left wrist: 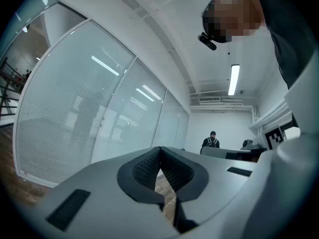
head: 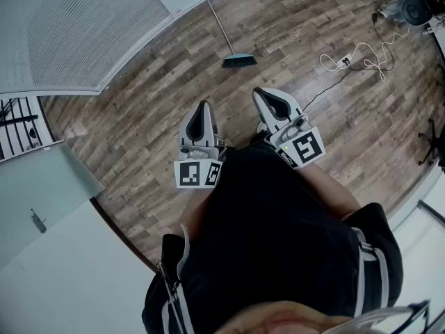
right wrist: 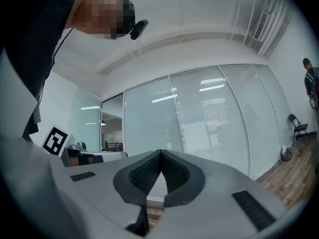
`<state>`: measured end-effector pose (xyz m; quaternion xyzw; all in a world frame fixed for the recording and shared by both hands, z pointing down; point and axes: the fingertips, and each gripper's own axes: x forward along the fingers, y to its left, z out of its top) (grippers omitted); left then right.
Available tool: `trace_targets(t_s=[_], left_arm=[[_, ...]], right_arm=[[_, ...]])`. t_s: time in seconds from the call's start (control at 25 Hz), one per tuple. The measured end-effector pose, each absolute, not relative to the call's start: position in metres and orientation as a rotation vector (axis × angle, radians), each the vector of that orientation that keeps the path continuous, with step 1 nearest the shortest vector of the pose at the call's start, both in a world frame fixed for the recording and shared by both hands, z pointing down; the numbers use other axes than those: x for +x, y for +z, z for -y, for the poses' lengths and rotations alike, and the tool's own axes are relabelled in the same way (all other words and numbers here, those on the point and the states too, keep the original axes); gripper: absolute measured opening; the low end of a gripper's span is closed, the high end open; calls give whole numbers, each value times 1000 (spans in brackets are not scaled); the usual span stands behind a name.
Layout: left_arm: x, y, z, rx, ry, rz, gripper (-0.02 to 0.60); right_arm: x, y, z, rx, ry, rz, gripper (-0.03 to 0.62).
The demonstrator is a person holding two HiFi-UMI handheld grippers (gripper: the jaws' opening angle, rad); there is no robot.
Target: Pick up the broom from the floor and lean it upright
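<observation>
The broom point(head: 238, 60) stands a few steps ahead of me, its teal head on the wooden floor. Its thin handle point(head: 220, 25) slants up-left to the glass wall. Both grippers hang level in front of my body, well short of the broom. My left gripper point(head: 203, 106) is shut, its ribbed pads meeting at the tips point(left wrist: 160, 148) with nothing between them. My right gripper point(head: 259, 92) is shut and empty too, its pads pressed together point(right wrist: 160, 152). Neither gripper view shows the broom.
A glass partition with blinds point(head: 69, 26) runs along the left and back. White and black cables with a power strip point(head: 345, 61) lie on the floor at the right, near a dark device point(head: 417, 9). A person point(left wrist: 213, 140) stands far off. A chair point(right wrist: 298, 126) sits by the wall.
</observation>
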<state>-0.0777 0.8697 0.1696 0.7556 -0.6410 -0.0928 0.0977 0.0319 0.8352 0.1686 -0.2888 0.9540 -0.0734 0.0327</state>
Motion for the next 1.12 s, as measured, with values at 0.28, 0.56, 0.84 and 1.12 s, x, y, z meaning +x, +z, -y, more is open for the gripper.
trace_targets(t_s=[0.28, 0.56, 0.84, 1.12], left_arm=[[-55, 197, -840, 2144, -276, 1909, 20], [-68, 228, -844, 1976, -205, 2037, 20], [-54, 237, -826, 1963, -174, 2028, 20], [-80, 258, -767, 1981, -151, 2005, 20]], right_arm=[[72, 185, -804, -866, -268, -2945, 18], [126, 220, -766, -932, -425, -2925, 18], [119, 226, -757, -850, -413, -2955, 18], [87, 254, -719, -821, -486, -3003, 18]])
